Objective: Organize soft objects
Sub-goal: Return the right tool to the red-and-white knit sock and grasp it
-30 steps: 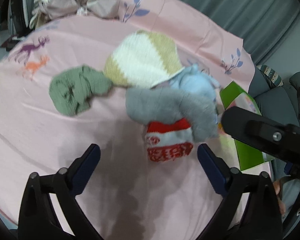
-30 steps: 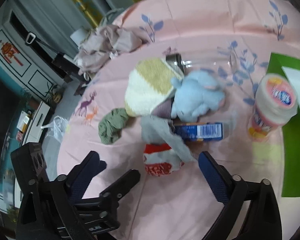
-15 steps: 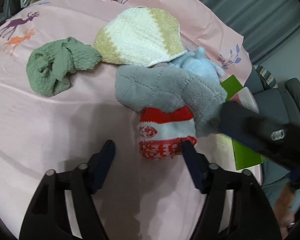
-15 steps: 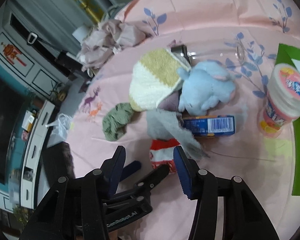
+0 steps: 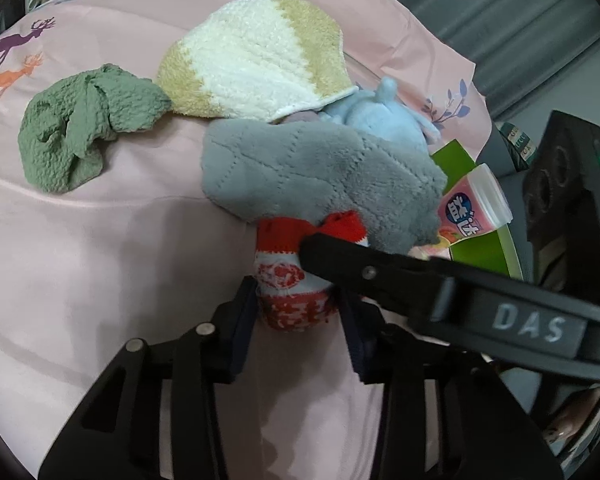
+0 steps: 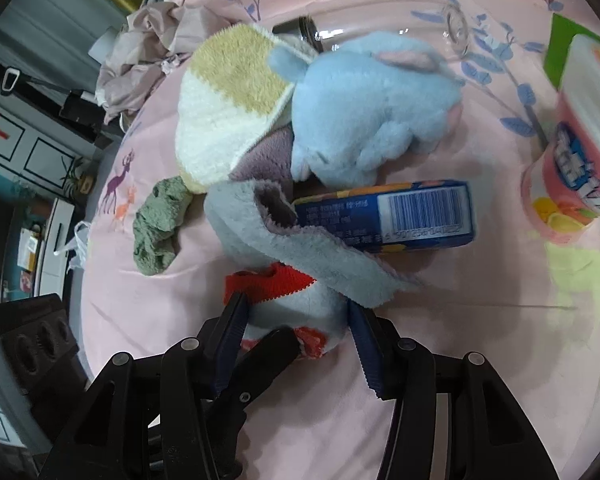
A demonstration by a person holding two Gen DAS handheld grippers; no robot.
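Note:
A red-and-white sock lies on the pink sheet, its cuff tucked under a grey fleece cloth. My left gripper has both pads against the sock's sides, and its jaws are closing on it. A finger of the right gripper crosses over the sock from the right. In the right wrist view the right gripper is shut on the same sock from the other side. A finger of the left gripper lies under it there.
Behind the sock lie a yellow-and-white knit hat, a green cloth and a blue plush toy. A blue box sits under the grey cloth. A pink tub stands by a green board.
Both grippers have come down onto the red-and-white sock and narrowed their jaws around it. The right gripper's finger now lies across the sock in the left wrist view.

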